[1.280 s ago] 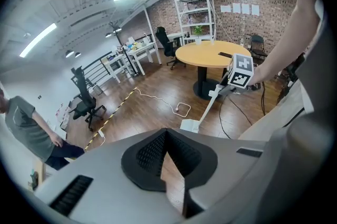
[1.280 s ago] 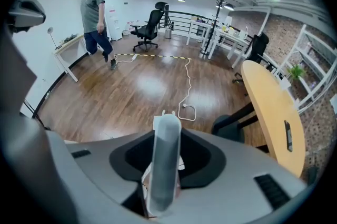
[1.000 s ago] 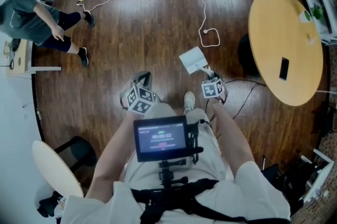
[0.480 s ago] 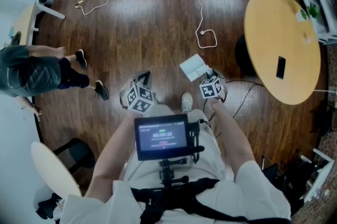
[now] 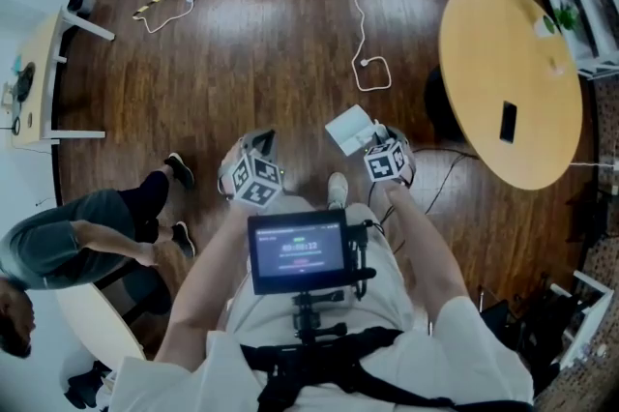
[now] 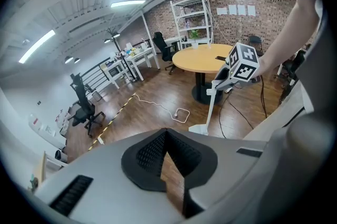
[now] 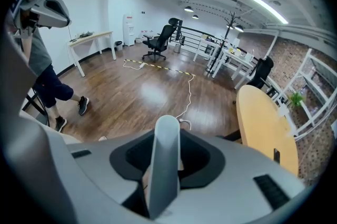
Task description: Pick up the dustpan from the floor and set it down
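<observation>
Between the clenched jaws of the right gripper (image 7: 167,136), the handle of the white dustpan (image 5: 349,127), pan end just ahead, down toward the wooden floor (image 5: 271,43), left gripper (image 6: 166,136) alongside, closed, empty.

One dustpan (image 5: 350,125), two tongs (image 5: 259,145) (image 5: 375,137), one round table (image 5: 484,43)

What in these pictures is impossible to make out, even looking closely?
- Head view: whether the dustpan touches the floor; it is seen from above.
- Right gripper view: most of the dustpan, hidden below the right gripper; only its handle shows.
- Head view: writing on the screen, too small.
</observation>
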A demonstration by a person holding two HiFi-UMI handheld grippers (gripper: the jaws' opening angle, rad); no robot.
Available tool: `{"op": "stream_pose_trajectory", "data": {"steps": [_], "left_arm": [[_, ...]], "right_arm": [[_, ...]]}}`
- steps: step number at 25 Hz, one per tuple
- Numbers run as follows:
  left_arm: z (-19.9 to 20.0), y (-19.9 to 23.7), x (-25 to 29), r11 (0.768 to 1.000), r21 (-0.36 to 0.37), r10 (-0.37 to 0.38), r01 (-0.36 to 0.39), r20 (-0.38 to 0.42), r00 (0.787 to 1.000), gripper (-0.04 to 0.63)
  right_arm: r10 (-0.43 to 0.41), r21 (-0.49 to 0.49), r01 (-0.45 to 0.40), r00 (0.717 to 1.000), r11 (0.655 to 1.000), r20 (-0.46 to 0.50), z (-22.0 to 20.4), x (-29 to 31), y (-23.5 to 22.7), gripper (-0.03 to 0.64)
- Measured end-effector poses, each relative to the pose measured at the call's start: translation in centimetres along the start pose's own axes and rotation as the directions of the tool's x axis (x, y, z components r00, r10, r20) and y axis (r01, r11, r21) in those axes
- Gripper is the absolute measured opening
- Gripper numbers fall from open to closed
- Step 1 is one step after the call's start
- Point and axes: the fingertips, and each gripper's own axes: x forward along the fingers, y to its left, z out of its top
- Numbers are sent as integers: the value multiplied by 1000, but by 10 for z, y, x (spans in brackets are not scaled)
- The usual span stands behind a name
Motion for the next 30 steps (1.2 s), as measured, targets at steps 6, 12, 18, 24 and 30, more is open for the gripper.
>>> {"op": "stream_pose_trajectory", "data": {"steps": [6,12,18,24,30], "left_arm": [[13,-11,5,1000,4,-3,3,11,1000,-6],[18,-10,6,1000,6,-3,2,18,1000,-6],[18,-8,8,1000,1,1,-1,21,1000,-6],[19,-9,10,1000,-3,2,-2,23,1000,-6],[18,-9,9,1000,-7,4,-3,27,1000,-6]], "right_arm": [[16,-5,-16,1000,1000,9,4,-10,-8,143],[47,8,-48,998,999,28,21,-18,-6,144],[74,12,-75,996,997,56,43,-29,-2,144],[93,16,-95,994,995,65,55,-38,-1,144],[101,15,-103,991,995,86,66,-48,3,144]]}}
